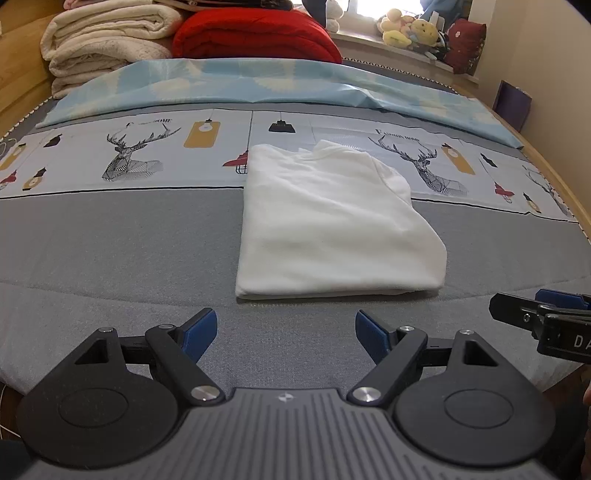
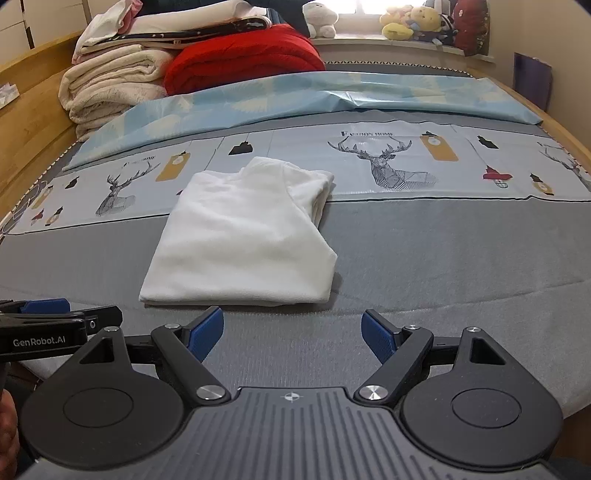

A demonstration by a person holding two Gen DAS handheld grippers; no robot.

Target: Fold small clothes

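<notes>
A small white garment (image 1: 332, 221) lies folded into a rough rectangle on the grey bed cover, its far end rumpled. The right wrist view shows the same white garment (image 2: 243, 236) a little left of centre. My left gripper (image 1: 286, 332) hovers just short of its near edge, jaws wide apart, nothing between the blue pads (image 1: 199, 332). My right gripper (image 2: 291, 332) stands open the same way, slightly right of the garment's near edge. Each gripper shows in the other's view: the right gripper (image 1: 546, 314) at the right border, the left gripper (image 2: 62, 321) at the left border.
The bed (image 1: 110, 251) has a grey cover with a printed deer band and a light blue sheet (image 1: 258, 85) behind it. Cream blankets (image 1: 107, 40) and a red quilt (image 1: 255, 37) are stacked at the head. Plush toys (image 1: 410, 29) sit on the window sill. A wooden bed frame (image 2: 33, 122) runs along the left.
</notes>
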